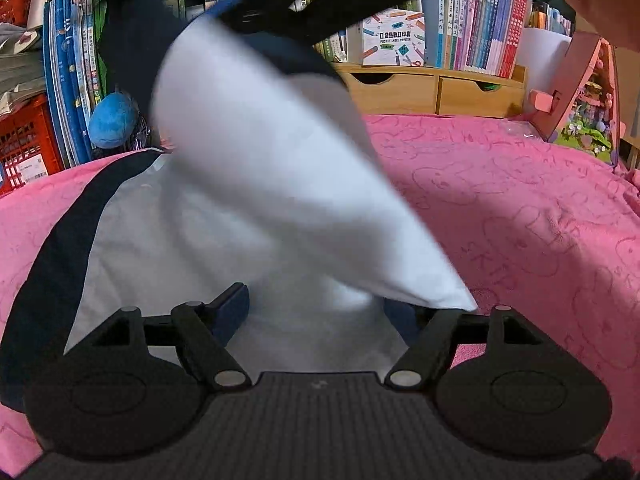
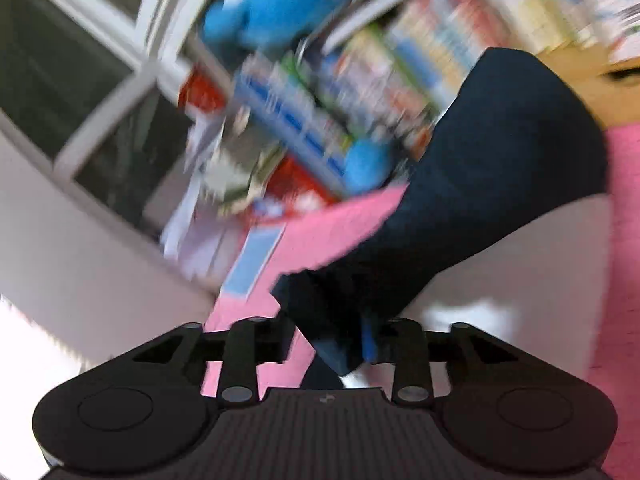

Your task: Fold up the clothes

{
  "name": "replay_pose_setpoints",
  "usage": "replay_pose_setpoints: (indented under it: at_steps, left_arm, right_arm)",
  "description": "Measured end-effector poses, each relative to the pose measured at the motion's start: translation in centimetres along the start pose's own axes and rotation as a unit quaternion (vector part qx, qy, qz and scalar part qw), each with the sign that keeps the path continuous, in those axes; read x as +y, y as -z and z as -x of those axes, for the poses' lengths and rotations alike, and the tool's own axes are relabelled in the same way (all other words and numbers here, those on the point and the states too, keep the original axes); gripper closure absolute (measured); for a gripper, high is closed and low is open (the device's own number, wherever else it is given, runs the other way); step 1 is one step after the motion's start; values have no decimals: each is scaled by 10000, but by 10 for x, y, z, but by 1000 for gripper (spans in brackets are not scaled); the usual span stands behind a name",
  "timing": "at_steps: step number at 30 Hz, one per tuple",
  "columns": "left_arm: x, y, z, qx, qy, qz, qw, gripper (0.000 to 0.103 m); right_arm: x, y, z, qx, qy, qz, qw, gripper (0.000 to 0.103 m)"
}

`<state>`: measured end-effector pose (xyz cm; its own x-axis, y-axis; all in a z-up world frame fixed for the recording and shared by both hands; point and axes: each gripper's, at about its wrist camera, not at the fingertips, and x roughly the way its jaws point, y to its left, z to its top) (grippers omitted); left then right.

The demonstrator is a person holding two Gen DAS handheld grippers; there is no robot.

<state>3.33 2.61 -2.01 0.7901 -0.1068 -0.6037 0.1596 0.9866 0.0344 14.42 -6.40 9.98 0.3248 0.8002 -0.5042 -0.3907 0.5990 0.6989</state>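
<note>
The shirt (image 1: 256, 184) lies on the pink surface (image 1: 520, 216), one flap lifted. The right claw (image 2: 332, 340) grips its navy part. The left claw (image 1: 316, 312) stands wide open over white cloth.

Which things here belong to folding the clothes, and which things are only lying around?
For the job:
- white and navy garment
- pink cover it lies on
- left hand-held gripper
- right hand-held gripper

Just lying about:
- books
- blue plush toy
- red crate
- wooden drawers

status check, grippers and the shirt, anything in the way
Right gripper pinching the shirt's navy sleeve, lifted. Left gripper open over the white shirt on the pink cover. Nothing in the way.
</note>
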Motion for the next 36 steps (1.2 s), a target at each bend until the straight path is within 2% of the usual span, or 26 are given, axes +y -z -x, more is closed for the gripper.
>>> replay_pose_setpoints:
  at_steps: [1, 2, 3, 4, 7, 9, 10, 11, 12, 13, 15, 17, 19, 21, 22, 24, 25, 26, 27, 29, 30, 31, 33, 36]
  left_arm:
    - [0, 0, 0, -1, 5, 5, 10000, 27]
    - [0, 0, 0, -2, 11, 11, 10000, 27]
    - [1, 0, 1, -3, 24, 24, 10000, 27]
    - [2, 0, 1, -6, 49, 42, 10000, 27]
    - [6, 0, 2, -33, 170, 145, 9997, 24]
    - [24, 1, 7, -125, 567, 500, 9971, 22]
    - [37, 4, 13, -151, 856, 820, 9928, 22]
    - [49, 7, 18, -176, 1143, 1139, 9867, 22]
    - [66, 9, 22, -184, 1526, 1678, 9738, 22]
    - [82, 12, 26, -190, 1903, 2211, 9563, 21]
    - [112, 16, 31, -234, 2525, 3143, 9148, 17]
    - [125, 7, 31, -231, 2468, 3387, 9076, 16]
    - [126, -7, 26, -292, 1936, 3257, 9250, 16]
    - [122, -17, 11, -355, 1650, 3382, 9258, 16]
    - [122, -17, 5, -437, 1651, 3470, 9222, 16]
    - [120, -21, -12, -238, 1513, 3636, 9189, 35]
    - [118, -22, -15, -220, 1437, 3624, 9206, 59]
    - [117, -23, -18, -204, 1360, 3611, 9223, 77]
    - [118, -24, -15, -315, 1387, 3613, 9215, 82]
    - [125, -22, 9, -805, 1422, 3593, 9188, 93]
    - [129, -21, 20, -1051, 1438, 3580, 9166, 94]
    - [128, -19, 36, -1372, 1316, 3436, 9197, 94]
    - [124, -15, 58, -1734, 1056, 3161, 9268, 90]
    - [119, -13, 42, -1254, 1116, 3076, 9366, 70]
  right_arm:
    - [4, -1, -7, 140, -87, 24, 9999, 51]
    - [3, -1, -2, 98, -289, 29, 9995, 44]
    - [3, -1, 4, 55, -491, 33, 9988, 27]
    - [3, 0, 10, 8, -685, 37, 9976, 16]
    - [-7, 4, 48, -476, -543, 67, 9974, 14]
    - [-17, 14, 75, -877, -136, 111, 9960, 13]
    - [-23, 24, 87, -1092, 129, 195, 9937, 12]
    - [-29, 35, 100, -1306, 395, 280, 9902, 11]
    - [-36, 50, 111, -1528, 711, 417, 9848, 10]
    - [-42, 67, 120, -1683, 1045, 586, 9784, 8]
    - [-51, 103, 123, -1804, 1691, 985, 9639, 7]
    - [-54, 134, 112, -1743, 2193, 1332, 9507, 7]
    - [-49, 163, 97, -1611, 2394, 1670, 9428, 7]
    - [-41, 180, 77, -1428, 2384, 1913, 9414, 4]
    - [-38, 183, 68, -1348, 2451, 1990, 9392, 4]
    - [-32, 189, 50, -1188, 2586, 2144, 9344, 4]
    - [-29, 190, 41, -1129, 2712, 2213, 9299, 4]
    - [-27, 188, 29, -1105, 2870, 2281, 9238, 4]
    - [-26, 187, 23, -1119, 3034, 2321, 9174, 4]
    - [-26, 186, 13, -1135, 3288, 2346, 9077, 4]
    - [-28, 186, 10, -1136, 3379, 2332, 9047, 4]
    - [-31, 186, 11, -1106, 3387, 2261, 9066, 3]
    - [-36, 184, 13, -1131, 3353, 2064, 9122, 1]
    - [-43, 179, 12, -1026, 3357, 1814, 9186, 0]
